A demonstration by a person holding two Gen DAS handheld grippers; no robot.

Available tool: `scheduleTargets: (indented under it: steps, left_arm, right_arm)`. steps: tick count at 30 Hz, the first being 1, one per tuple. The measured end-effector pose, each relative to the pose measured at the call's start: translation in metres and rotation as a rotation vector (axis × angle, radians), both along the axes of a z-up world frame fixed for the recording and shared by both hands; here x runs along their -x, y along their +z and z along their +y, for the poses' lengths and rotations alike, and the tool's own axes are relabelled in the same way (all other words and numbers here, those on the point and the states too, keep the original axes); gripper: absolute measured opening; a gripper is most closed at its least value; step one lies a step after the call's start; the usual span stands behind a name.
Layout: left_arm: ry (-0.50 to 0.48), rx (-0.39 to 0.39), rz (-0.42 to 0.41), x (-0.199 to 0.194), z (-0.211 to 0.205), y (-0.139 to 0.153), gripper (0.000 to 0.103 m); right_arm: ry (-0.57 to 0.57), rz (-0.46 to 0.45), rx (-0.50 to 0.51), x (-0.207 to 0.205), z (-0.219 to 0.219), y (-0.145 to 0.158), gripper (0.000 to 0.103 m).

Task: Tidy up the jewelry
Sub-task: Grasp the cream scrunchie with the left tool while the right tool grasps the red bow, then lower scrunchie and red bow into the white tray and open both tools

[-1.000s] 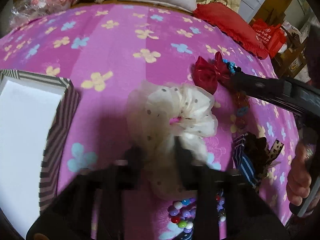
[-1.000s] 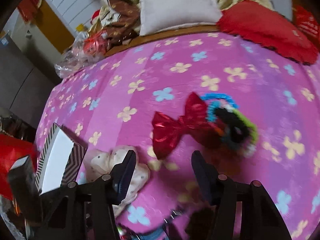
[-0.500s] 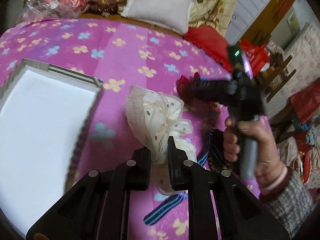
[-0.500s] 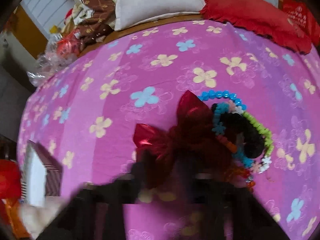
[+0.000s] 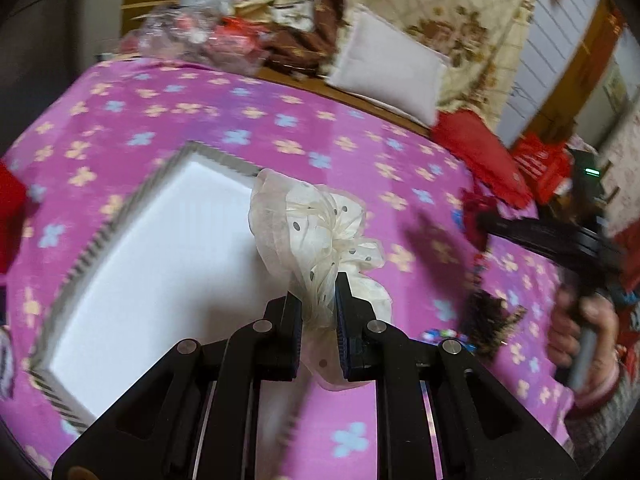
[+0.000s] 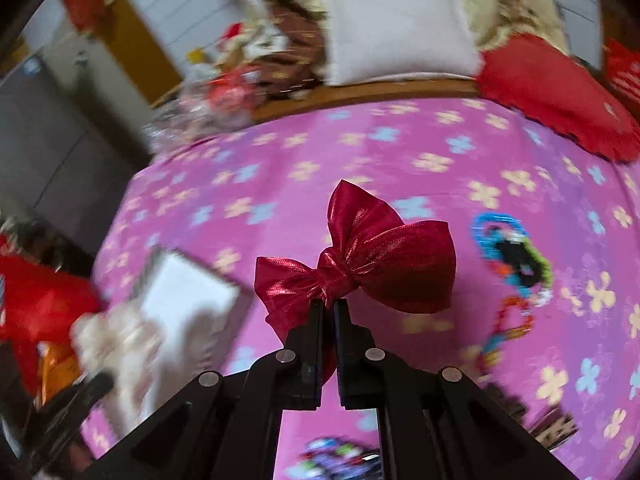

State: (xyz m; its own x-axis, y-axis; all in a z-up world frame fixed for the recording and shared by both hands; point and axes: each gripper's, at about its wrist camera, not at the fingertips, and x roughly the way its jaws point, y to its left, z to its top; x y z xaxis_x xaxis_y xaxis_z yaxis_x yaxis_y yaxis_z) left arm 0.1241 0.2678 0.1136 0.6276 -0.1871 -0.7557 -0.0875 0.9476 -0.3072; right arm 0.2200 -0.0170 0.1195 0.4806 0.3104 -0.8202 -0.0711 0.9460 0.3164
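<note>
Holding a cream scrunchie [image 5: 320, 240] (left gripper [image 5: 318, 308]) over striped box [image 5: 120, 236].

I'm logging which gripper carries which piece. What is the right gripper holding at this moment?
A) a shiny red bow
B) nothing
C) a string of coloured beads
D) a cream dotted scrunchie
A: the right gripper is shut on the shiny red bow, lifted above the pink blanket, while the left gripper holds the cream dotted scrunchie.

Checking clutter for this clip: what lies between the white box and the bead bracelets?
In the right wrist view, bare flowered blanket, with the held red bow hanging above it between white box and bead bracelets.
</note>
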Motion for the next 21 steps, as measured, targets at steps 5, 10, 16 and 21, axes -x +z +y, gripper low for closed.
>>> scheduleTargets:
  steps: [5,10,16,21]
  left_arm:
    - [0.058,-0.05,0.035,-0.032,0.035,-0.016,0.013]
    - [0.103,-0.132,0.076,-0.064,0.065,-0.042,0.014]
    - [0.132,-0.129,0.092,-0.068,0.089,-0.061,0.03]
    - [0.137,-0.08,0.068,-0.048,0.105,-0.069,0.054]
  right_arm:
    - [0.138,0.02,-0.015,0.006,0.071,-0.006,0.005]
    - [0.216,0.055,0.032,0.0,0.129,-0.04,0.005]
    - [0.244,0.082,0.141,-0.018,0.167,-0.075,0.009]
    - [0.252,0.063,0.166,-0.012,0.175,-0.076,0.039]
